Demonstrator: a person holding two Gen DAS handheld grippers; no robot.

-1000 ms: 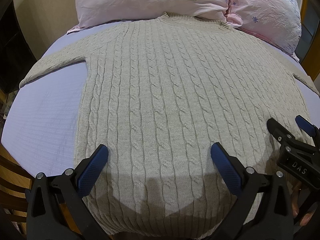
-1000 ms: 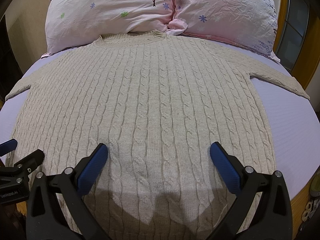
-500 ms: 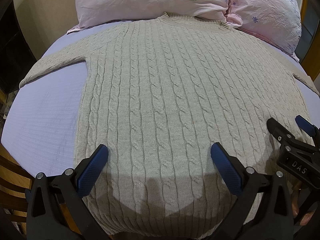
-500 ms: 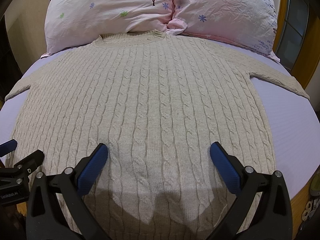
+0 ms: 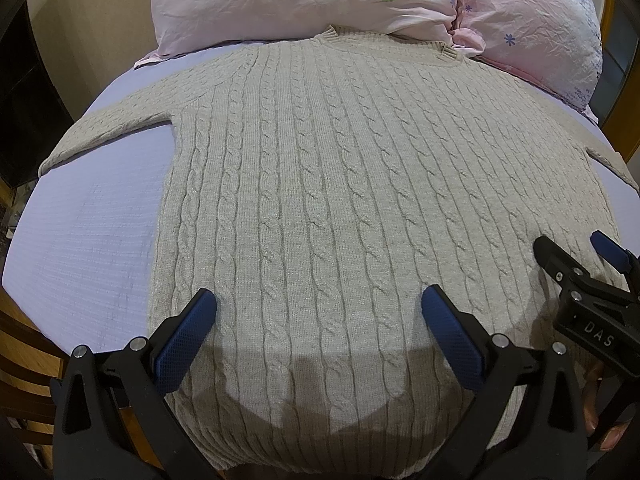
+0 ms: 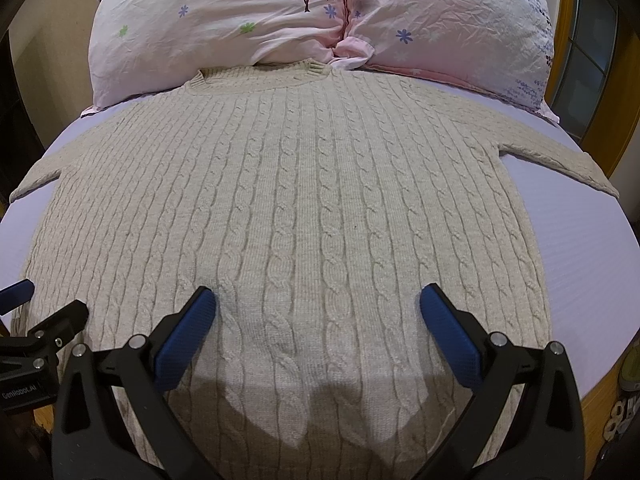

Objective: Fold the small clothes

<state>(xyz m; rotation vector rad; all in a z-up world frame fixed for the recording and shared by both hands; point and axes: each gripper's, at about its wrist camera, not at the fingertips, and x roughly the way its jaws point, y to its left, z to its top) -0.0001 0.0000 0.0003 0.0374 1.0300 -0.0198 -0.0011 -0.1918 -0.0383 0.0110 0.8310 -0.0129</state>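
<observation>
Nothing has shifted over the last second: we hold left tool [image 5: 316, 314] and right tool [image 6: 316, 312] spread wide above the flat sweater [image 5: 360, 200]; folding not begun.

Lavender-sheeted bed [image 5: 92, 240] under flat beige cable-knit sweater [image 5: 340, 200], two pink pillows [image 6: 224, 28].

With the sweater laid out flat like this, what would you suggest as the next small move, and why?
Probably lower the left claw toward the left sleeve to pinch it and fold it inward. The sweater lies flat and unfolded on the lavender sheet, sleeves spread outward, and both the left and right claw are open above the hem, holding nothing.
</observation>
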